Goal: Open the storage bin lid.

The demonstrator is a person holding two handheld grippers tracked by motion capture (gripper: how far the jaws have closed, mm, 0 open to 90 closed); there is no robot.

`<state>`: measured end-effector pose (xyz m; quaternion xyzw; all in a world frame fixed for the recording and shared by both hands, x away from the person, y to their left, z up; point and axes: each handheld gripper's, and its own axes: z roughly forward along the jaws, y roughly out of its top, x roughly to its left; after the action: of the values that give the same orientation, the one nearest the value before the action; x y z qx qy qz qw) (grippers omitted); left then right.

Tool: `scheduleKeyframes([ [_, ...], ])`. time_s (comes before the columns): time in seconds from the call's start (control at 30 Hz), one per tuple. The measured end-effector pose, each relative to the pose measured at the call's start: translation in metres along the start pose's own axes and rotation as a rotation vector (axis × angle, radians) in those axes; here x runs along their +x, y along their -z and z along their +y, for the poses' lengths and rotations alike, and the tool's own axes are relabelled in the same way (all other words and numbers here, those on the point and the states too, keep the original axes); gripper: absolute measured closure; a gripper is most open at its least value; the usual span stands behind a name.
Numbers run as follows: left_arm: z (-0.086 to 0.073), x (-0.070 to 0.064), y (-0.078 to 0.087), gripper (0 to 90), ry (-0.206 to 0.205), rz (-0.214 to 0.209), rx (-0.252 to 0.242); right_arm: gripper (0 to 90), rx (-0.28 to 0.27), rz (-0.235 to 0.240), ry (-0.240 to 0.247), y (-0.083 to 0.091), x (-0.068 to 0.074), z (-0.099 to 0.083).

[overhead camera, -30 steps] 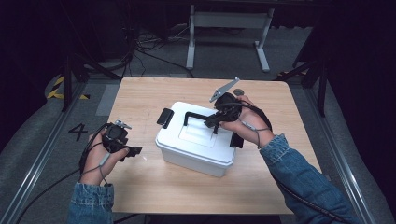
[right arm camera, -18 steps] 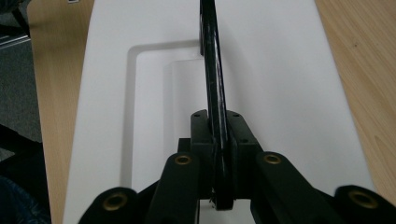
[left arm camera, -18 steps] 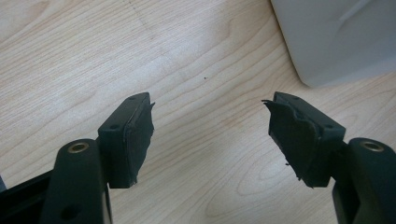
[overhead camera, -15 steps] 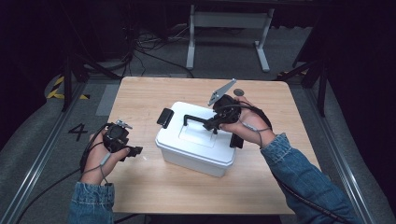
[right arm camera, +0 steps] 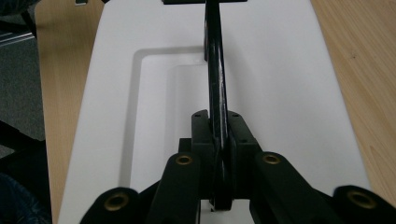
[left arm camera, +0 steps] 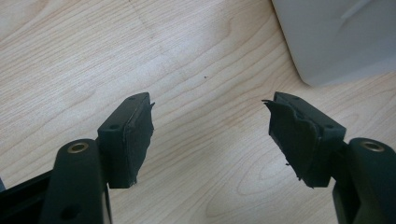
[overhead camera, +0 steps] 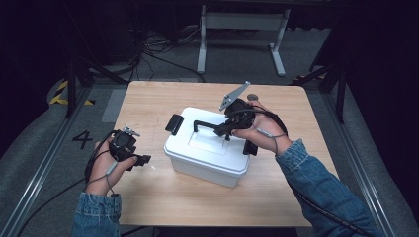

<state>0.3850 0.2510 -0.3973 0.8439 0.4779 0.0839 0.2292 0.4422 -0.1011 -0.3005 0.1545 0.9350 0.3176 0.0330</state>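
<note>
On the wooden table (overhead camera: pixel 163 197) stands the white box (overhead camera: pixel 207 150), mid-table; its black handle (overhead camera: pixel 207 124) is clamped in the right gripper (overhead camera: pixel 228 127). Left gripper (overhead camera: pixel 142 160), jaws apart, sits just beside the box's left wall.

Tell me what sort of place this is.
Probably a lab or studio set up for recording. A wooden table stands alone on grey floor amid dark surroundings, loose cables trail behind it, and a number 4 is marked on the floor beside it.
</note>
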Motion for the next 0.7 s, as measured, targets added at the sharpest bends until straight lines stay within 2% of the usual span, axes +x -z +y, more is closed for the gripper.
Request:
scheduleKeyframes([
  [0.13,0.000,0.000,-0.001,31.3,0.000,-0.017,0.000,84.3,-0.013,0.002,-0.008,0.005,0.000,0.003],
  [0.7,0.000,0.000,-0.001,31.2,0.009,-0.019,0.001,84.4,-0.055,-0.016,-0.002,0.033,0.001,0.015],
])
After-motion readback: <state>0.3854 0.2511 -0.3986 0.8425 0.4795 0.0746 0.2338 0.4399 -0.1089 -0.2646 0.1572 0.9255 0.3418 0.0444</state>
